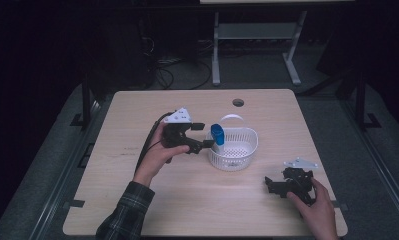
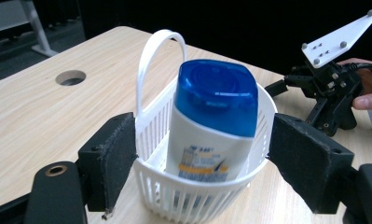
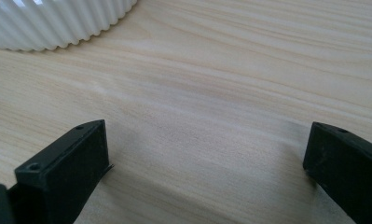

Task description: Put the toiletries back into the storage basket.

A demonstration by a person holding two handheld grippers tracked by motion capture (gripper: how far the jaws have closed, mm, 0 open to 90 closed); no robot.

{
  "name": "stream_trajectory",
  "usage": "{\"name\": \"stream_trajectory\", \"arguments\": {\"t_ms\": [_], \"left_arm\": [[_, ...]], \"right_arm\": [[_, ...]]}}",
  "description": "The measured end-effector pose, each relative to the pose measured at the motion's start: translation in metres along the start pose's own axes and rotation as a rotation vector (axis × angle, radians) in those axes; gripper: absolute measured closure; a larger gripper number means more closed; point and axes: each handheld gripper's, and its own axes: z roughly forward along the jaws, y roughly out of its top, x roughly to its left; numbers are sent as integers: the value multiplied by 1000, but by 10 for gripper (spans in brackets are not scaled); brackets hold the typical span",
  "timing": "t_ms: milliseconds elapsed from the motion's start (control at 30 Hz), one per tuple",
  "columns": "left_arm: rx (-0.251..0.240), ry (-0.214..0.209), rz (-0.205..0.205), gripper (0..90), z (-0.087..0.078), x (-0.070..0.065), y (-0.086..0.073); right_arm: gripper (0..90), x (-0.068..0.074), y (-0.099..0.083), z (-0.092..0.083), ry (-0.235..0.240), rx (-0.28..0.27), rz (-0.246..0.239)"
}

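Left claw (image 2: 202, 163) spread wide, blue-capped bottle (image 2: 211, 126) in white basket (image 2: 193, 196) between its jaws, untouched.

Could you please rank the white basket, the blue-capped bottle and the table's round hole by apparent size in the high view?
1. white basket
2. blue-capped bottle
3. round hole, which lies farther from the camera

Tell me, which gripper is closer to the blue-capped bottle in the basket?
The left. The left gripper sits right beside the bottle, jaws open either side of the basket near it. The right gripper rests on the table, well away.
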Motion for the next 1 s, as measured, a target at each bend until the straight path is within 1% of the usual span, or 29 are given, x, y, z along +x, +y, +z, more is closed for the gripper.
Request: {"name": "stream_trajectory", "arguments": {"t_ms": [133,233,267,300,367,400,433,467,500,600,700,733,767,967,1000], "left_arm": [[-4,6,-1,227,-11,0,-2],[7,17,0,220,-18,-1,-5],[7,17,0,220,-18,-1,-5],[12,24,0,220,-23,-2,-7],[17,34,1,219,-28,-2,-10],[17,34,1,218,-28,-2,-10],[20,47,-4,218,-32,-3,-13],[20,47,-4,218,-32,-3,-13],[23,54,-12,218,-37,-2,-18],[28,64,-18,218,-41,-1,-22],[34,83,-26,218,-49,-1,-30],[34,83,-26,218,-49,-1,-30],[39,88,-28,218,-53,0,-34],[62,113,-38,218,-63,1,-49],[62,113,-38,218,-63,1,-49]], "right_arm": [[0,0,0,0,0,0,0],[0,0,0,0,0,0,-1],[0,0,0,0,0,0,-1],[0,0,0,0,1,0,0],[0,0,0,0,0,0,1],[0,0,0,0,0,0,1],[0,0,0,0,0,-1,0],[0,0,0,0,0,0,1],[0,0,0,0,1,0,0],[0,0,0,0,1,0,-1],[0,0,0,0,2,0,-1],[0,0,0,0,2,0,-1],[0,0,0,0,3,0,-1],[0,0,0,0,2,1,-2],[0,0,0,0,2,0,-1]]}}
